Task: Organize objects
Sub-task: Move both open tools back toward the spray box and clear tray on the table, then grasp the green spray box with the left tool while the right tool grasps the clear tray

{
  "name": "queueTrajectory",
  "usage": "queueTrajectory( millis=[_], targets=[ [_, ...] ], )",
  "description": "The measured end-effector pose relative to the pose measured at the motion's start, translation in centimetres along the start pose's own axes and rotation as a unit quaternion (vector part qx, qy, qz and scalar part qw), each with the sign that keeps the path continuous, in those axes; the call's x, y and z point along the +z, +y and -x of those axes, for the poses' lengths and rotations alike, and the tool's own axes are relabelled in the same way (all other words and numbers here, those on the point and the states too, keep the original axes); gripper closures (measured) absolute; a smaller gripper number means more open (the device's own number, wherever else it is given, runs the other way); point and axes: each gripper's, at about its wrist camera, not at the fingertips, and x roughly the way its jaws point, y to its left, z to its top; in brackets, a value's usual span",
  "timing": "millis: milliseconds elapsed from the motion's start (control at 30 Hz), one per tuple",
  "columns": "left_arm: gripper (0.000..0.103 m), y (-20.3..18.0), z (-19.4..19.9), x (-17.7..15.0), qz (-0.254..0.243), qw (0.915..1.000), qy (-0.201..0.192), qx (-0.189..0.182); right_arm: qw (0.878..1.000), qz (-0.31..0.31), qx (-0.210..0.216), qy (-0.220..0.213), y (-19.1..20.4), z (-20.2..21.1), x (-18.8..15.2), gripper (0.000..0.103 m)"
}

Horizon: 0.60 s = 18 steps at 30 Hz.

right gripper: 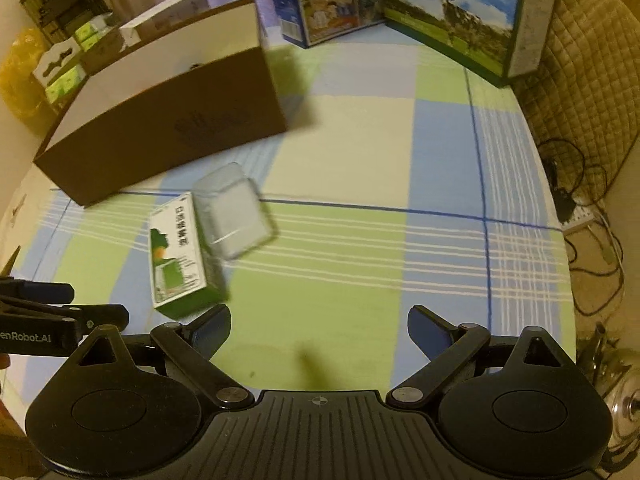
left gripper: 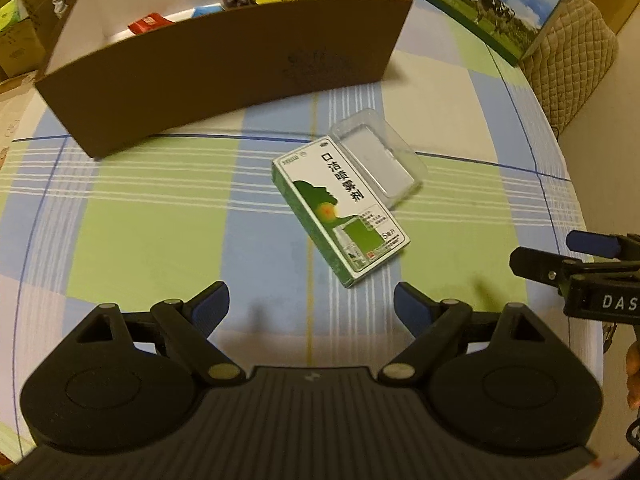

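Note:
A green and white spray box [left gripper: 340, 210] lies flat on the checked tablecloth, touching a clear plastic tray [left gripper: 376, 160] behind it. Both also show in the right wrist view, the spray box [right gripper: 176, 252] left of the plastic tray [right gripper: 236, 216]. A brown cardboard box [left gripper: 224, 68] with a white inside stands behind them and holds several small items. My left gripper [left gripper: 312, 310] is open and empty, just short of the spray box. My right gripper [right gripper: 320, 330] is open and empty, to the right of the spray box; it shows in the left wrist view [left gripper: 560, 260] at the right edge.
Printed milk cartons [right gripper: 460, 12] stand at the back of the table. A quilted chair back [right gripper: 576, 80] is at the right, with cables [right gripper: 580, 208] and a metal kettle [right gripper: 616, 392] past the table's edge. Stacked boxes [left gripper: 16, 12] are at the far left.

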Motion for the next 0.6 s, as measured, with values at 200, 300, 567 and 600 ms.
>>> queueTrajectory(
  millis=[200,300,567,600],
  targets=[
    [0.013,-1.2,-2.0,0.8,0.0,1.0,0.003,-0.006,1.0,-0.019,-0.007,0.007,-1.7,-0.4,-0.1,0.01],
    [0.013,-1.9,-3.2,1.4,-0.001,0.9999,-0.001,-0.011,0.999,-0.031,-0.01,0.011,-2.4,-0.6,0.0,0.01],
    [0.013,-3.4,-5.9,2.7,-0.003,1.0,-0.003,0.004,0.999,-0.047,-0.017,0.016,-3.8,-0.8,0.0,0.01],
    [0.013,-3.4,-6.2,2.9,-0.004,1.0,-0.003,0.008,0.999,-0.048,-0.017,0.017,-3.9,-0.9,0.0,0.01]
  ],
)
